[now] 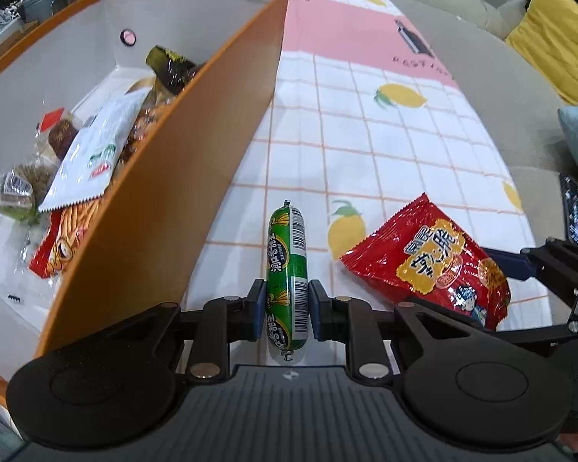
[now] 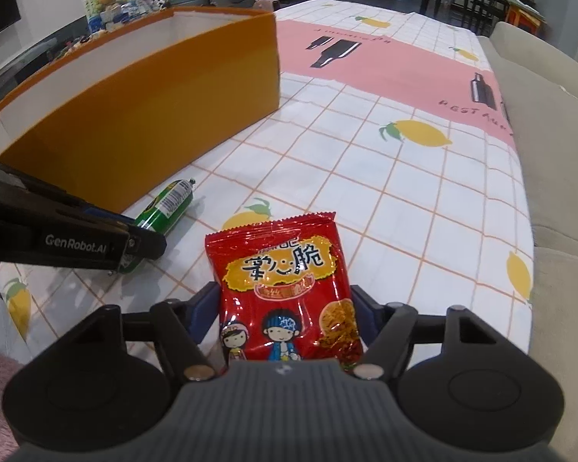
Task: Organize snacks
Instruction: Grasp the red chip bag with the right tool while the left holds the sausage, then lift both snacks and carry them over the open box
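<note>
My left gripper (image 1: 287, 288) is shut on a green sausage stick (image 1: 287, 242) that lies on the tablecloth just right of the orange box (image 1: 165, 177). In the right wrist view the same sausage (image 2: 169, 202) pokes out from under the left gripper (image 2: 142, 242) beside the box (image 2: 135, 115). A red snack packet (image 2: 281, 269) lies between the fingers of my right gripper (image 2: 285, 292). The blue pads sit close at its two side edges and the packet looks flat and unsqueezed. From the left wrist view the packet (image 1: 424, 258) lies right of the sausage, with the right gripper (image 1: 520, 265) at its far side.
Several snacks lie inside the box, among them a white packet (image 1: 92, 154). The lemon-print tablecloth (image 1: 366, 134) stretches away beyond both snacks. A beige sofa (image 2: 551, 154) runs along the table's right edge, with a yellow cushion (image 1: 551, 38) on it. Plants and clutter stand behind the box.
</note>
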A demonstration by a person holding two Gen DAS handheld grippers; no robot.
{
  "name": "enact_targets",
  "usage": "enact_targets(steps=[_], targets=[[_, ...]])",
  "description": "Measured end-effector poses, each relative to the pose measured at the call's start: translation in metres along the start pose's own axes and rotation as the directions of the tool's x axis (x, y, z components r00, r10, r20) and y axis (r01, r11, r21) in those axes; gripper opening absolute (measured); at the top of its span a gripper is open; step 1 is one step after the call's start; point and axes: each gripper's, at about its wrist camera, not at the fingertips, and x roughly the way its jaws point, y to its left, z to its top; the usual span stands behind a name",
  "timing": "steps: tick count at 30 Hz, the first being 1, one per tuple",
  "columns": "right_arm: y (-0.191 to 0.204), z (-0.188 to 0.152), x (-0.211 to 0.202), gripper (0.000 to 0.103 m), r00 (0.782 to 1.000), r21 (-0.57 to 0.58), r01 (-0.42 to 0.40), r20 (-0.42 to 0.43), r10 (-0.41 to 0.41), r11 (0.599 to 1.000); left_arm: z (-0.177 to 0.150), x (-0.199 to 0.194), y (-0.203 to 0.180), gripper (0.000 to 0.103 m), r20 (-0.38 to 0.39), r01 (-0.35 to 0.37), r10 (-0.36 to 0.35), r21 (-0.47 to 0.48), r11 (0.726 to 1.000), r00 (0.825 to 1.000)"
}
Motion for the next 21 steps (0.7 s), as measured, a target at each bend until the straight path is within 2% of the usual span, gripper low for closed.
enact_targets(steps=[4,7,12,21], targets=[[0.000,0.001,-0.012,0.067,1.000,0.033,-0.008,0.029,0.007,0.999,0.004,-0.008,-0.005,0.025,0.022,0.013,-0.013,0.007,1.000,1.000],[-0.001,0.003,-0.020,0.067,0.999,0.066,-0.010,0.047,0.007,0.998,0.008,-0.017,-0.005,0.025,0.031,0.048,-0.047,-0.021,0.999,0.998],[-0.010,0.006,-0.031,0.064,0.997,0.175,-0.060,0.067,0.049,0.983,0.015,-0.036,-0.006,0.025,0.064,0.099,-0.097,-0.038,0.994,0.993],[-0.005,0.029,-0.070,0.062,0.982,0.213,-0.088,0.180,0.049,0.973,0.030,-0.081,0.008,0.025,0.152,0.149,-0.133,-0.094,0.984,0.979]])
